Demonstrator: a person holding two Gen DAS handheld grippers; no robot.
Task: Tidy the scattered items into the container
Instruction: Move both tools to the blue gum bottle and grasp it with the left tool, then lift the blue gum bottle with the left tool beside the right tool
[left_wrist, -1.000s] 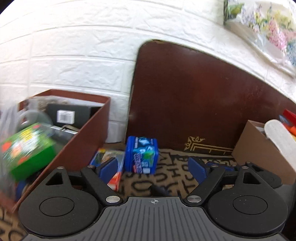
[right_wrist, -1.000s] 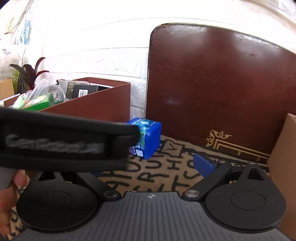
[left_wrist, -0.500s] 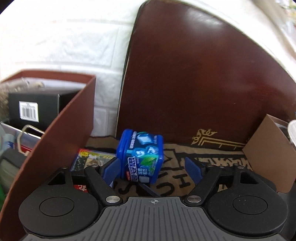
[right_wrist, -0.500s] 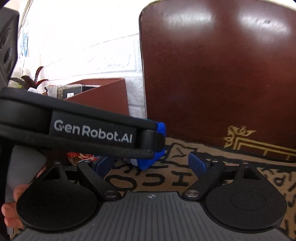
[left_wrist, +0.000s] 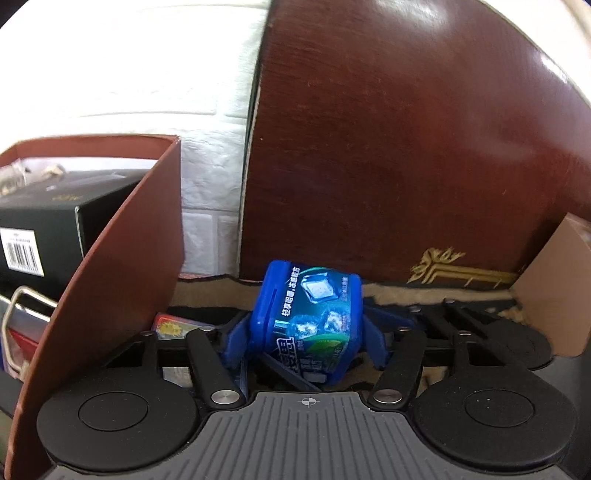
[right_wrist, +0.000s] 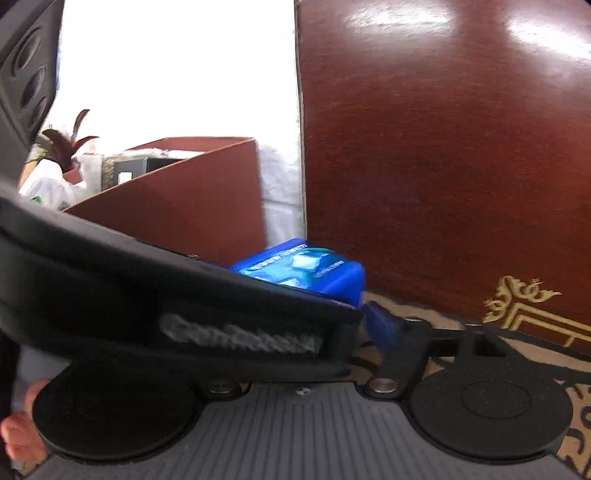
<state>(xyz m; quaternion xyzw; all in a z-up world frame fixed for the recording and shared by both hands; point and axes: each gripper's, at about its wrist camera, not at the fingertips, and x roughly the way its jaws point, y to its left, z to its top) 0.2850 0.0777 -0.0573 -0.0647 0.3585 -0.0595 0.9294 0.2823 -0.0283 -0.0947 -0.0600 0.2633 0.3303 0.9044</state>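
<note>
Left wrist view: the left gripper (left_wrist: 306, 339) is low in the frame's centre, its jaws closing with the blue tub (left_wrist: 306, 317) between them; the blue pads sit at its sides, but a firm press cannot be told. The brown box (left_wrist: 110, 266) stands at left.

Right wrist view: the right gripper (right_wrist: 295, 332) is closing, nothing seen between its jaws. The tub (right_wrist: 303, 266) lies centre, just beyond, half hidden by the left gripper's body.
</note>
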